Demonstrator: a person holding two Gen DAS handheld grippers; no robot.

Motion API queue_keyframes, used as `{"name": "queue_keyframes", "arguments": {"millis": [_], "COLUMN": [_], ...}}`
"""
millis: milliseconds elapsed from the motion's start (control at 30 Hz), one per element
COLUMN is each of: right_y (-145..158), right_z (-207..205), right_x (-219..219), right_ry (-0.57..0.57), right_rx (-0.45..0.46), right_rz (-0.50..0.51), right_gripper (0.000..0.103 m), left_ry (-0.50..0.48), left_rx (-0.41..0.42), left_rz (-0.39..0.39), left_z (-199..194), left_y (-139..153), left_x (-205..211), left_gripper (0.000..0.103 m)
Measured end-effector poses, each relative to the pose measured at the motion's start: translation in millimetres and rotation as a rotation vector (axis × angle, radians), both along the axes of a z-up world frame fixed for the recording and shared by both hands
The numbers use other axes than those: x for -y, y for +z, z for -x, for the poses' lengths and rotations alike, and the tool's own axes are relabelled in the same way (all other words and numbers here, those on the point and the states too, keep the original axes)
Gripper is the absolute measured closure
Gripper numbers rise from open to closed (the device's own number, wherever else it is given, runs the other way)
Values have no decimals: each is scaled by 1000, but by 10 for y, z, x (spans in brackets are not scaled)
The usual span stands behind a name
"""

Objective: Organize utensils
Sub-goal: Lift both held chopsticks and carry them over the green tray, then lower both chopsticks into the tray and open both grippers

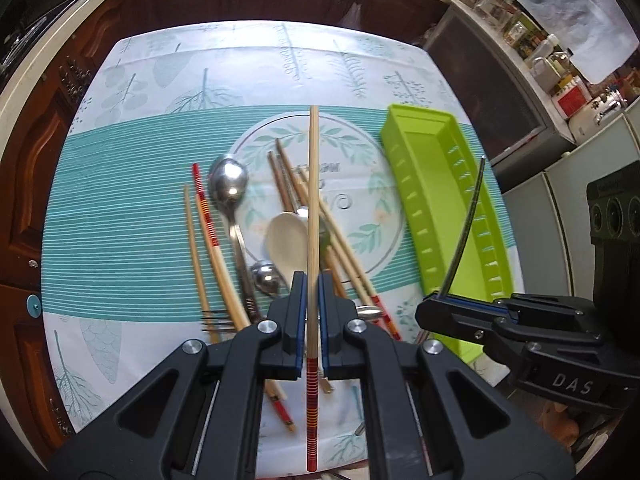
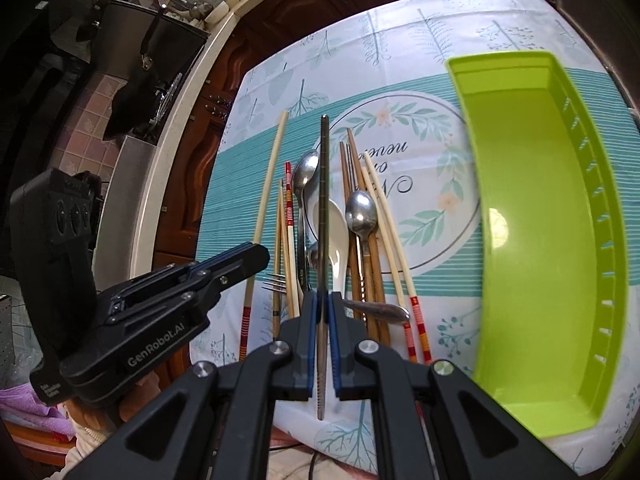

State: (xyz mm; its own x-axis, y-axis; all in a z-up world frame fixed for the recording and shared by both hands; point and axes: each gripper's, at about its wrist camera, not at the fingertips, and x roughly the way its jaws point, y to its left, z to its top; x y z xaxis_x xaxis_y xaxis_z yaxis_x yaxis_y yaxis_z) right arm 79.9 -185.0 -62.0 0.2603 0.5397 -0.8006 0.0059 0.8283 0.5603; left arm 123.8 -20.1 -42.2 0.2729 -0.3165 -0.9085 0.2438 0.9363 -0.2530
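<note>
Bamboo chopstick (image 1: 313,216) is being clamped near its banded end by the left gripper (image 1: 313,312) (light, stiff); a slippery steel chopstick (image 2: 323,216) is being pinched by the right gripper (image 2: 323,320).

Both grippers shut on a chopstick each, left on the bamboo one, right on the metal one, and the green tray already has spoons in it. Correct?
Not quite: the green tray is empty, as the right wrist view shows. The spoons lie on the tablecloth. The rest holds: left gripper shut on the bamboo chopstick, right gripper on the metal chopstick.
</note>
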Motion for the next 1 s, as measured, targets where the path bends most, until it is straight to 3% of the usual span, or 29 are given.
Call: {"name": "queue_keyframes", "arguments": {"millis": [233,367,600,700,933,1000], "right_y": [466,526,110,-47,-349,-408], "right_z": [142,115,-73,-154,-259,-271], "right_x": [574,925,1203,1271,1214,1165], "right_ry": [-79,-133,-165,-165,-142,-133], "right_rx": [72,57,-42,-75,-115,-115], "right_rz": [109,193,286,268,268,267], "right_gripper": [98,98,97,97,97,97], "left_ry": [-27,-20,6,16,28,22], "left_rx": [48,72,28,2,-77,-60], "left_rz": [65,103,179,180,100,79], "left_z": [58,30,-85,-118,-204,-199], "left_y": [245,310,1,-247,-820,-855], "left_x": [547,949,1471,1613,1629,1626], "left_gripper": [100,99,99,99,99,99]}}
